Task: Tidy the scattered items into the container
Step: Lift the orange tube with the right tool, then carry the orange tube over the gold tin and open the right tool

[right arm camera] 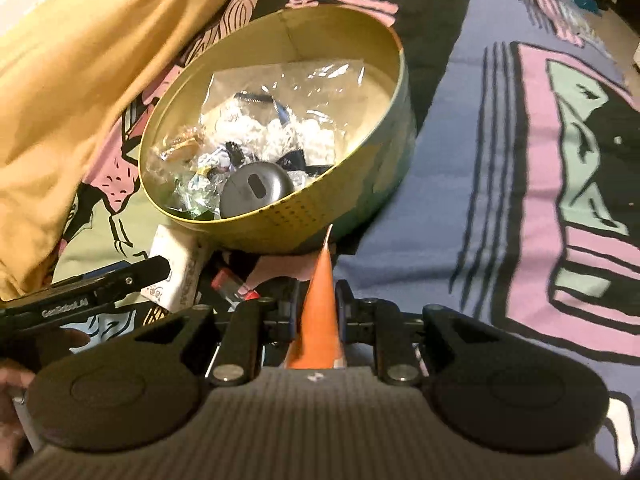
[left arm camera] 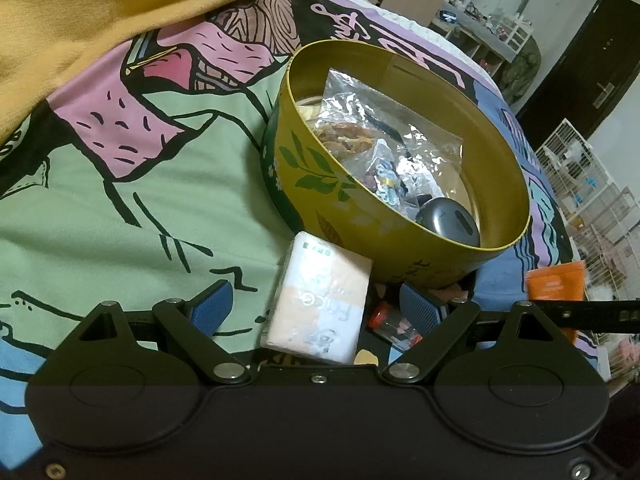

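Note:
A round yellow tin [left arm camera: 320,184] with green leaves stands on the bed and holds clear plastic bags and a grey oval case [left arm camera: 448,220]. My left gripper [left arm camera: 316,304] is open. A wrapped tissue pack [left arm camera: 320,300] lies between its blue pads without touching them. A small red-capped vial [left arm camera: 390,320] lies by its right finger. My right gripper [right arm camera: 320,304] is shut on a flat orange packet [right arm camera: 322,308], seen edge-on and lifted just in front of the tin [right arm camera: 352,200]. In the right wrist view the tissue pack [right arm camera: 176,276] and vial [right arm camera: 232,284] lie left of it.
The bed has a colourful cartoon-print cover [left arm camera: 140,200]. A mustard-yellow cloth [right arm camera: 72,80] is heaped left of the tin. White wire cages [left arm camera: 580,184] and a dark door [left arm camera: 592,60] stand beyond the bed's right side. A hand [right arm camera: 12,380] holds the left gripper.

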The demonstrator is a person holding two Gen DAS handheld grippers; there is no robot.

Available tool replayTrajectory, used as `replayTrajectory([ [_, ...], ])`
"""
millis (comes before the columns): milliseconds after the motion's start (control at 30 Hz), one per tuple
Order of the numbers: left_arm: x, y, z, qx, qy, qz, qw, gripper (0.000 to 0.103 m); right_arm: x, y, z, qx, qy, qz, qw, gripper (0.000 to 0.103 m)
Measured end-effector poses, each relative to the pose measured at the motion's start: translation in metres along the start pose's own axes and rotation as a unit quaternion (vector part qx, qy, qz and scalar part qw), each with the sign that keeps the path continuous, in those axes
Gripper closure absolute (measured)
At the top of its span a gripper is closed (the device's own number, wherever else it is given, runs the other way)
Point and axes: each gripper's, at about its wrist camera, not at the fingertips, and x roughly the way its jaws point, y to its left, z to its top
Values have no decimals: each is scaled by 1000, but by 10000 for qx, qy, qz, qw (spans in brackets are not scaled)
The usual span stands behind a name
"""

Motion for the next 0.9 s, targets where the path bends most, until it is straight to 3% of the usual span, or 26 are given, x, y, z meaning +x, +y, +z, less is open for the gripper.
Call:
replayTrajectory([
  [567, -6, -9, -2, 211, -126, -280, 9993, 13, -46, 12, 19, -128, -479, 56, 9988, 82],
  [900, -2, -11, -4, 324, -38, -233, 9992, 13, -62, 32, 43, -332, -745, 77, 9966, 82],
])
